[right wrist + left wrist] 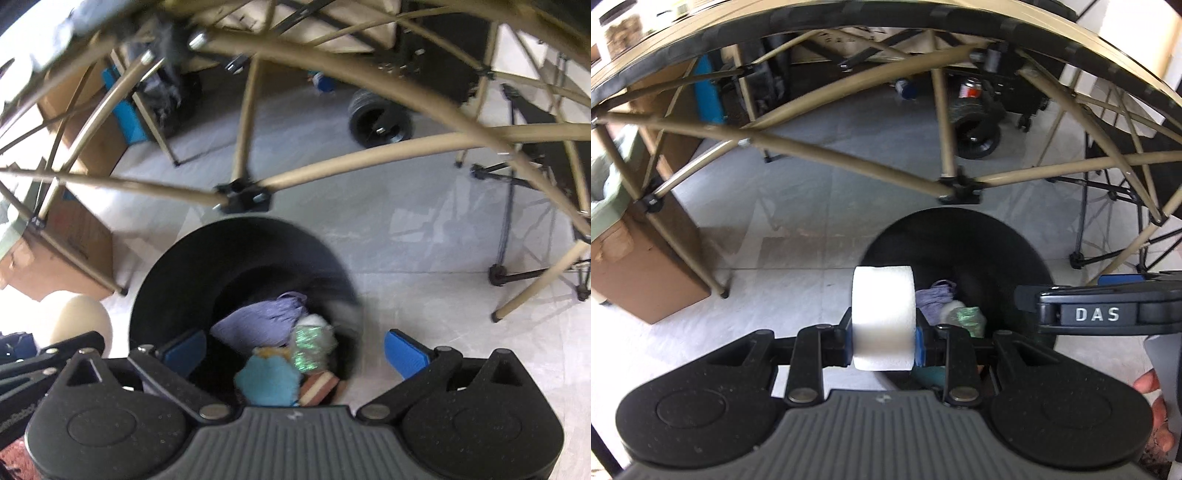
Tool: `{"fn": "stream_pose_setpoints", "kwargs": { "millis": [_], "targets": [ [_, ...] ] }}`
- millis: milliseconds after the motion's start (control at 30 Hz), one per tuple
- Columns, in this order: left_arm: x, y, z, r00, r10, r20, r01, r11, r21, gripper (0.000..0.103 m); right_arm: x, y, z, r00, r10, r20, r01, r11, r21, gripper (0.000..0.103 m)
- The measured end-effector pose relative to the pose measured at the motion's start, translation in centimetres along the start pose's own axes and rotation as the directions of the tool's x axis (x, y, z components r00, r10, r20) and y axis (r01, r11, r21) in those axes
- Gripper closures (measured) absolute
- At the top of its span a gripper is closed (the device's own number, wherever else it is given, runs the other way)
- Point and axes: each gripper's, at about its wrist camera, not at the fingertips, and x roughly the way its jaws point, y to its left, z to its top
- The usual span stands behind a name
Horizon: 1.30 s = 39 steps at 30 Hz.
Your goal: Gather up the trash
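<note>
My left gripper [883, 345] is shut on a white roll of tape [882, 317] and holds it above the near left rim of a round black trash bin [964, 240] on the floor. My right gripper [295, 350] is open and empty, right over the same bin [236, 251]. Inside the bin lie a crumpled purple paper [262, 321], a shiny green wrapper [308, 347], a blue piece [267, 380] and a brown piece [319, 386]. The right gripper's side [1100, 314] shows at the right of the left wrist view.
A folding table with tan crossed legs [849, 158] stands over the far side of the bin. A cardboard box [639, 273] is at the left. A black wheel [975, 136] and a folding chair frame [1108, 221] are behind. The floor is pale tile.
</note>
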Motion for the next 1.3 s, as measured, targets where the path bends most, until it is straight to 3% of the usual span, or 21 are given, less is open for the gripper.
{"fn": "stream_pose_setpoints", "kwargs": {
  "millis": [400,667,700,767,800,833,1100,1200,1300],
  "targets": [
    [3.0,-5.5,1.4,0.998,0.001,-0.057,0.003,0.997,0.072,0.074,-2.9,-7.5,-1.1,0.998,-0.027,0.052,0.019,0.989,0.147,0.000],
    [4.1,-6.5,1.5,0.996,-0.005,-0.091,0.012,0.997,0.079,0.073,-3.5,-9.1,-1.8,0.998,-0.022,0.060,0.010,0.983,0.183,0.000],
    [4.1,-6.5,1.5,0.996,-0.006,-0.092,0.013,0.997,0.081,0.070,-3.5,-9.1,-1.8,0.998,-0.021,0.062,0.009,0.983,0.185,0.000],
    [4.1,-6.5,1.5,0.996,-0.016,-0.088,0.022,0.997,0.073,0.040,-3.7,-9.4,-1.8,0.998,-0.021,0.066,0.008,0.982,0.188,0.000],
    [3.9,-6.4,1.5,0.997,-0.015,-0.076,0.020,0.998,0.065,0.015,-3.8,-9.4,-1.9,0.998,-0.021,0.067,0.008,0.982,0.189,0.000],
    [3.6,-6.3,1.5,0.998,-0.011,-0.057,0.014,0.998,0.056,0.000,-3.8,-9.5,-1.9,0.997,-0.020,0.068,0.007,0.982,0.190,0.000],
    [0.4,-5.5,1.1,0.999,0.016,0.038,-0.017,0.999,0.049,0.000,-6.0,-9.1,-2.7,0.992,0.012,0.124,-0.030,0.988,0.149,0.000],
    [-3.2,-4.9,0.3,0.993,0.014,0.115,-0.020,0.998,0.054,0.000,-8.5,-8.4,-3.5,0.982,0.046,0.183,-0.067,0.992,0.111,0.000],
    [-7.9,-3.9,-1.3,0.977,-0.004,0.213,-0.013,0.997,0.079,0.000,-12.1,-7.3,-5.0,0.961,0.078,0.266,-0.098,0.993,0.061,0.000]
  ]
}}
